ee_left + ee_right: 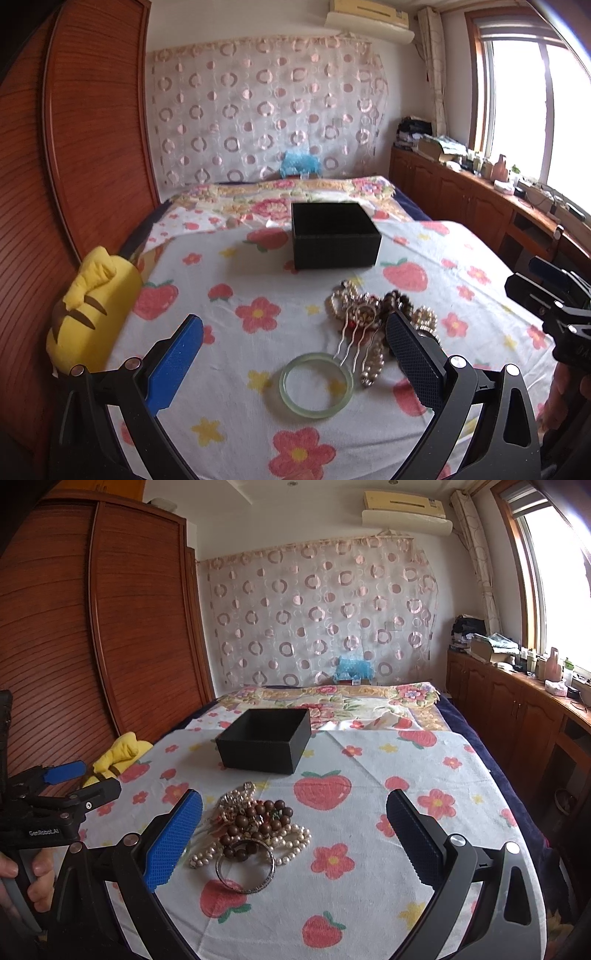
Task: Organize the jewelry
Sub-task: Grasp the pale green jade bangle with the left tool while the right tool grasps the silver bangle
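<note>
Left wrist view: left gripper [293,345] wide open, empty, over green bangle [316,385] beside jewelry pile [373,314] on bed [221,280].

Right wrist view: right gripper [294,825] wide open, empty; black box [264,740] looks empty. Nothing sorted yet.

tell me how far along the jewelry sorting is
Nothing looks done: the black box appears empty. Nothing is in hand; the left gripper and right gripper are both open. Still left: the jade bangle, hair comb, wooden beads, pearls and metal bangle.
</note>
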Motion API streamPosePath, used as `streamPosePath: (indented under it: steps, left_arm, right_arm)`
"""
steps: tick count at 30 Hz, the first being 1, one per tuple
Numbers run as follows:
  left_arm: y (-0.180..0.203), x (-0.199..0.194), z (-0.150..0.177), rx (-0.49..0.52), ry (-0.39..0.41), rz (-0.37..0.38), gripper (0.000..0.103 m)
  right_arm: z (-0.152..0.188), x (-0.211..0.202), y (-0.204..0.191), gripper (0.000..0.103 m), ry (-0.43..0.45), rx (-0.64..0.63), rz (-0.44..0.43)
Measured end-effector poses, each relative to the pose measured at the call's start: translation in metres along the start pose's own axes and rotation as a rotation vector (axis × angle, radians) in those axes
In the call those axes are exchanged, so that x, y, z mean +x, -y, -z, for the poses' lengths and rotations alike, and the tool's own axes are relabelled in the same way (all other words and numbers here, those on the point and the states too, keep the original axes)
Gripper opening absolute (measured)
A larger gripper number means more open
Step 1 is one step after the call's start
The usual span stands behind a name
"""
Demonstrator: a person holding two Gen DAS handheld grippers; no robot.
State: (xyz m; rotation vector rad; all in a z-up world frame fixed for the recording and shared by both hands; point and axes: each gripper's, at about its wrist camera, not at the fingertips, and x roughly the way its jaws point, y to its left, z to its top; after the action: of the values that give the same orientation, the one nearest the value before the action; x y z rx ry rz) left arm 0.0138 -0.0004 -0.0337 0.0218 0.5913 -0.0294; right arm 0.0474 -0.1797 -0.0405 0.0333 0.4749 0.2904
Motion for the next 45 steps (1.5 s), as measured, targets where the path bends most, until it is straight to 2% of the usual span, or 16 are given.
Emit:
streamPosePath:
  steps: [14, 20, 22, 26, 28, 29, 33, 37, 40, 45]
  left_arm:
    - [-0.009, 0.045, 0.031, 0.043, -0.183, 0.036, 0.096]
    - [-0.008, 0.058, 0.039, 0.055, -0.232, 0.054, 0.096]
    - [-0.007, 0.062, 0.041, 0.055, -0.252, 0.069, 0.096]
    - [-0.007, 0.072, 0.045, 0.057, -0.293, 0.092, 0.096]
    - [-0.008, 0.076, 0.045, 0.065, -0.311, 0.089, 0.096]
    - [-0.008, 0.077, 0.046, 0.066, -0.314, 0.096, 0.096]
    - [-0.010, 0.076, 0.046, 0.049, -0.312, 0.140, 0.096]
    - [-0.007, 0.078, 0.046, 0.058, -0.314, 0.151, 0.095]
    - [-0.004, 0.081, 0.048, 0.065, -0.326, 0.156, 0.082]
    - [0.002, 0.082, 0.049, 0.085, -0.315, 0.144, 0.075]
  right_arm:
    - [0.023, 0.031, -0.003, 0.099, -0.123, -0.052, -0.037]
    - [0.034, 0.051, -0.005, 0.081, -0.215, -0.078, -0.073]
    - [0.039, 0.061, -0.006, 0.068, -0.263, -0.087, -0.106]
    - [0.045, 0.074, -0.009, 0.050, -0.331, -0.112, -0.141]
    - [0.047, 0.080, -0.010, 0.032, -0.361, -0.120, -0.157]
    - [0.049, 0.083, -0.010, 0.029, -0.373, -0.115, -0.157]
    - [0.050, 0.088, -0.007, 0.019, -0.387, -0.093, -0.167]
    - [0.049, 0.088, -0.009, 0.011, -0.390, -0.109, -0.160]
    - [0.048, 0.087, -0.007, 0.006, -0.387, -0.109, -0.158]
    - [0.044, 0.081, -0.005, 0.005, -0.359, -0.117, -0.149]
